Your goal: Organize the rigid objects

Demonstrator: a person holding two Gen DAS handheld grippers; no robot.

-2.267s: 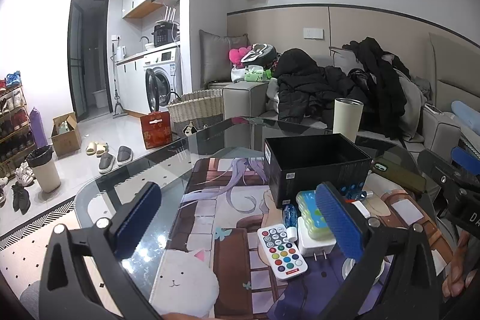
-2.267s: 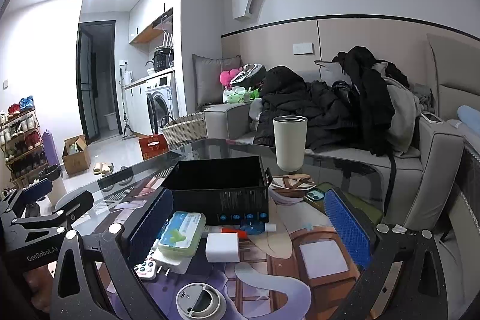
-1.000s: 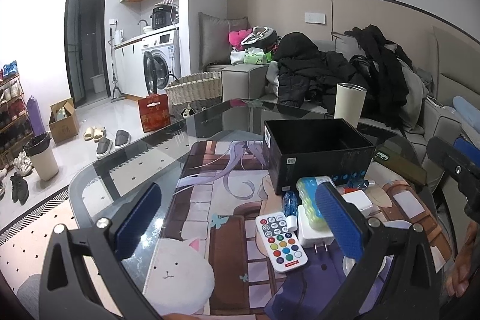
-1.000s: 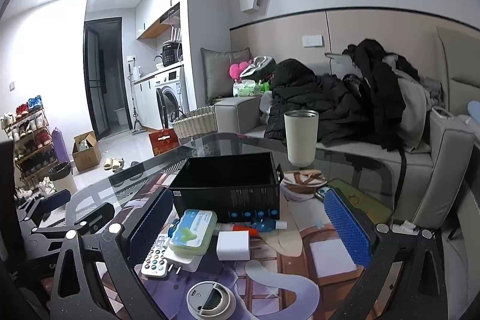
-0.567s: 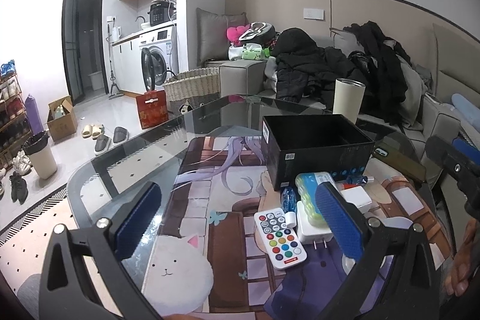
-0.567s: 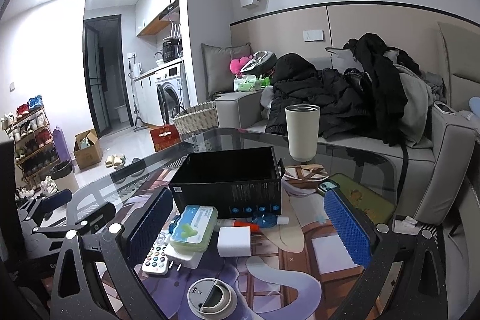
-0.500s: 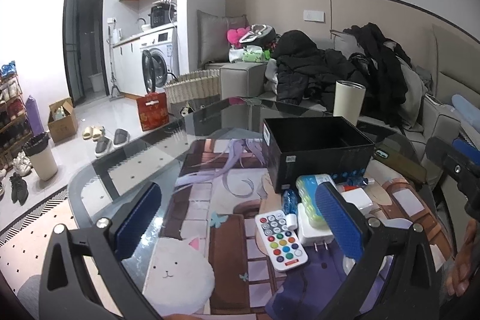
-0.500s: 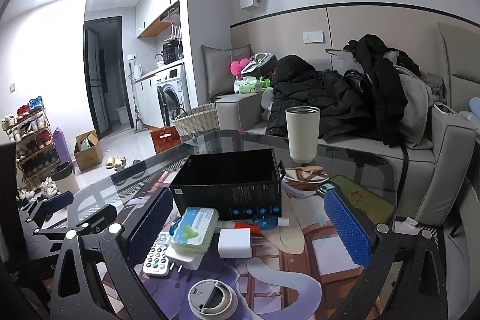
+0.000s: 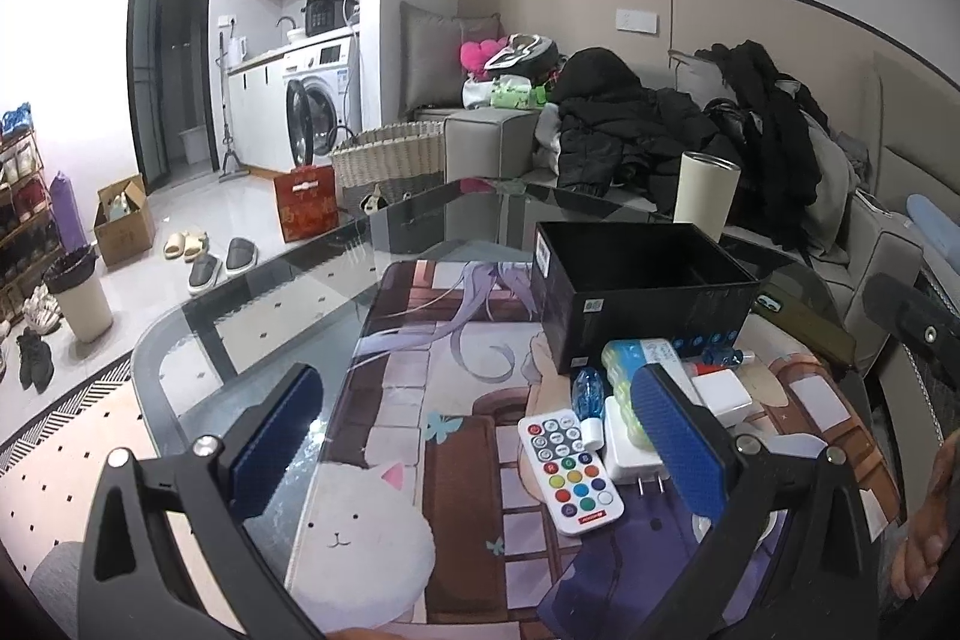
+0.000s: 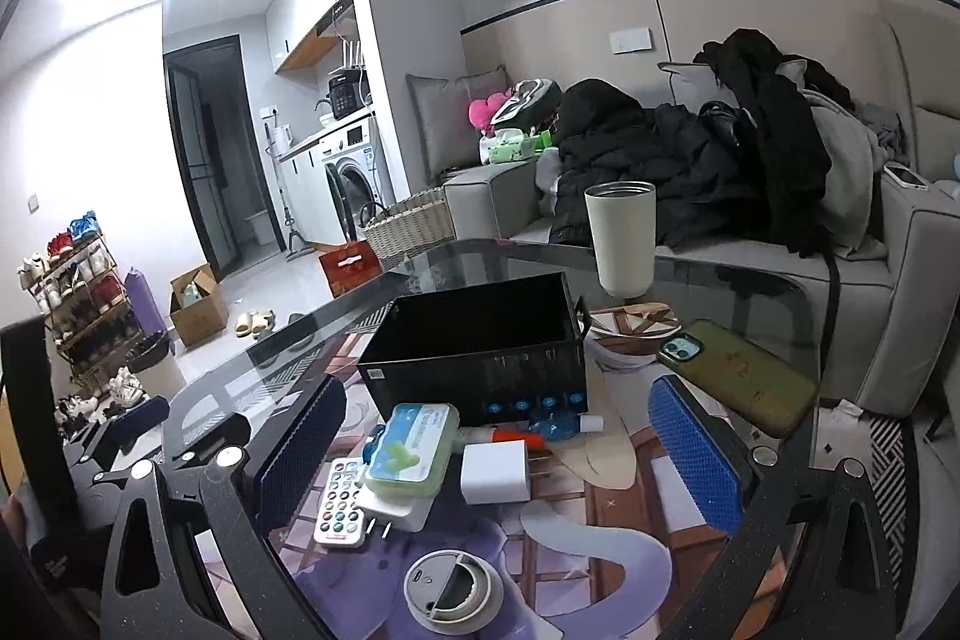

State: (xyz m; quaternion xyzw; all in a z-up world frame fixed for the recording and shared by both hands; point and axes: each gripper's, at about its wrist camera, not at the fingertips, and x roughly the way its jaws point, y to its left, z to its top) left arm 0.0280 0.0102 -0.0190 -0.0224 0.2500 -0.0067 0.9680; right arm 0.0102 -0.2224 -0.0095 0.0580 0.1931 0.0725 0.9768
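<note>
While both tools gape, the remote [image 9: 570, 466] lies before the black box [image 9: 642, 298]

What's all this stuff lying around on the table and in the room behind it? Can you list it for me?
Storage box: one, black, open, mid-table.
Remote control: one, white with coloured buttons, near edge.
Plastic case: one, green and blue, resting on a white charger.
Charger cube: one, white, right of the case.
Small bottles: two, blue, by the box front.
Round lid: one, grey, nearest edge.
Tumbler: one, cream, upright behind the box.
Phone: one, olive case, right side.
Glass table: one, with a printed mat.
Sofa: one, grey, piled with black coats.
Left gripper: open, empty.
Right gripper: open, empty.
</note>
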